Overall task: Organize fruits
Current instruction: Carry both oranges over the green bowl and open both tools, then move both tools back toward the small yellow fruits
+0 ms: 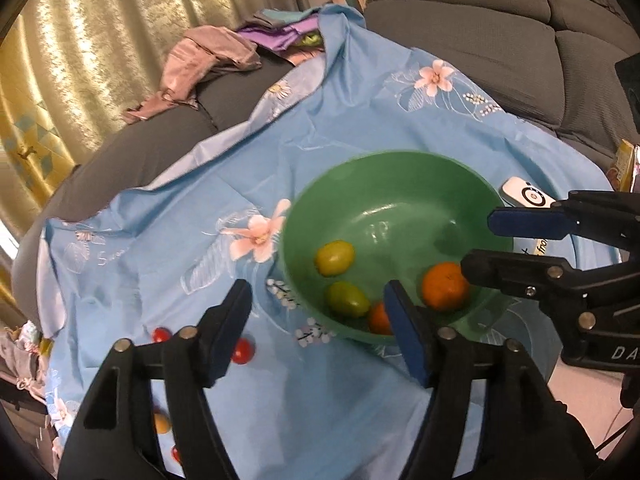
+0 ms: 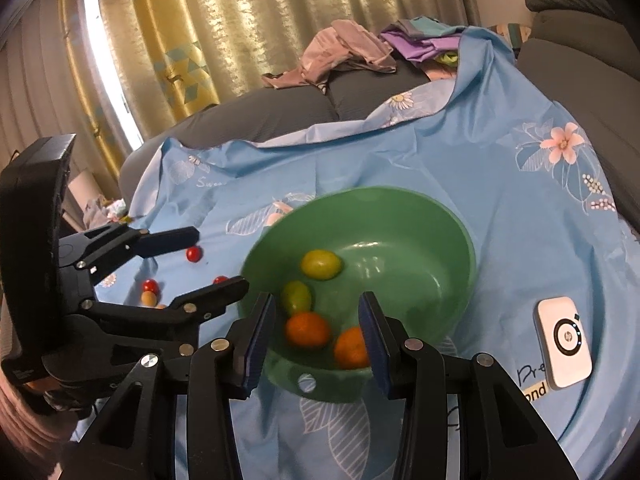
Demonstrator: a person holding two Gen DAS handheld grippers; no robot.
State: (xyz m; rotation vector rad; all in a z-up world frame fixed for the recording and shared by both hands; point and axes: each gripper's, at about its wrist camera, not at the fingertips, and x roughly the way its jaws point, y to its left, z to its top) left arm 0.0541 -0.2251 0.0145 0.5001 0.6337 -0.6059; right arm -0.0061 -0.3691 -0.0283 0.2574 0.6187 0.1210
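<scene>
Four fruits sit in the green bowl [image 2: 448, 220] — two oranges [image 2: 307, 329] nearest, two greenish-yellow lemons [image 2: 321, 264] behind. Both grippers, left [image 1: 316, 330] and right [image 2: 316, 344], hang released and empty at its near rim. Left of the bowl, red cherry tomatoes [image 2: 193, 254] lie loose on the blue cloth [image 2: 520, 200] — likely next: left gripper reaches there.

Glossy green plastic bowl [image 2: 448, 240] on smooth blue cloth [image 2: 460, 152]
</scene>
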